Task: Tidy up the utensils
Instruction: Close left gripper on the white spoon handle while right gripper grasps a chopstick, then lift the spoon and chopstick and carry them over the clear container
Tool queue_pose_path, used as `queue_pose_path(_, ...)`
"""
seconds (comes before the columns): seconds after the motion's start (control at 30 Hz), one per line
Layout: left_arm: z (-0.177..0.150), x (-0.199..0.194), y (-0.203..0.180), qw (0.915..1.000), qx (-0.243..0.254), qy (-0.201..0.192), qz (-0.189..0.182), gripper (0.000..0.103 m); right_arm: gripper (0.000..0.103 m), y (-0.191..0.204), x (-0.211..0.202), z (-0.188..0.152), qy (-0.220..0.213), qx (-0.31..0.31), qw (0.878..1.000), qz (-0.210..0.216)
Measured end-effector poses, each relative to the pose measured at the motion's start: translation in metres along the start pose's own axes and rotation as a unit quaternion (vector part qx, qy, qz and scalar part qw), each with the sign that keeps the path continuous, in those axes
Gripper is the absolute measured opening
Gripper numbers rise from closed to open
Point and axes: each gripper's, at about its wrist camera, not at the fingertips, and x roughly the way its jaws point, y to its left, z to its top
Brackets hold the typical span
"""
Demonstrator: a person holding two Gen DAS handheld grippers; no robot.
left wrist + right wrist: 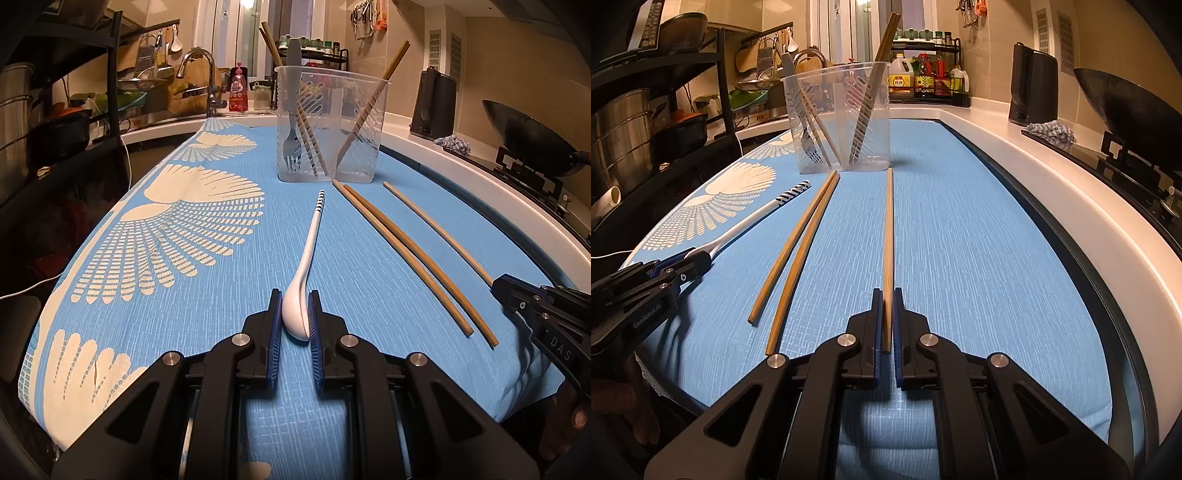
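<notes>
Big blue cloth [229, 258] with cream fan shapes covers the whole counter, and the fan print mostly shows in the left wrist view; the right one gets mainly plain blue [960, 240]. At the far end stands a clear plastic holder [364, 110] with a fork [291, 142] and a few chopsticks standing in it. The right wrist view shows a rack of sauce bottles [923, 79] behind the holder [882, 110], which the left view doesn't really give you; the left shows a faucet [199, 70] clearly instead. Both catch the black kettle [1034, 88] and the wok [1126, 107] on the right. On the cloth: a white spoon [308, 251] with a striped handle tip, then a pair of chopsticks [413, 258] lying side by side, then a single chopstick [888, 236] well apart from them. The left gripper [295, 314] has its blue pads pressed on either side of the spoon's bowl, which rests on the cloth. The right gripper [887, 317] is closed on the near end of the single chopstick, which runs straight toward the holder. Each view catches the other gripper at its edge.
</notes>
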Motion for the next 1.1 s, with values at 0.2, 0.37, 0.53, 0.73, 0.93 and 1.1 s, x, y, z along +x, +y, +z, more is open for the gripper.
queue_pose_path(0.2, -0.001, -0.001, -0.001, 1.0, 0.003, -0.006, 0.003, 0.015, 0.005, -0.001, -0.001, -0.001, 0.001, -0.002, 1.0, 0.0)
queue_pose_path(0.37, -0.002, -0.002, -0.002, 1.0, 0.006, -0.006, 0.004, 0.015, 0.005, -0.001, 0.0, -0.001, 0.003, -0.001, 1.0, 0.001)
queue_pose_path(0.53, -0.001, -0.002, -0.001, 1.0, 0.003, -0.002, 0.004, 0.014, 0.005, -0.005, 0.001, 0.002, 0.018, 0.006, 1.0, 0.009)
queue_pose_path(0.73, 0.006, -0.01, 0.001, 1.0, -0.003, -0.001, 0.007, 0.011, 0.005, -0.003, -0.016, 0.011, 0.011, 0.003, 1.0, 0.012)
queue_pose_path(0.93, 0.018, -0.031, 0.001, 0.9997, -0.007, -0.024, 0.007, 0.011, 0.005, -0.006, -0.041, 0.022, -0.006, 0.006, 1.0, 0.017)
queue_pose_path(1.1, 0.032, -0.048, 0.001, 0.9985, 0.002, -0.053, 0.011, 0.011, 0.005, -0.003, -0.065, 0.038, -0.033, -0.005, 0.999, 0.021)
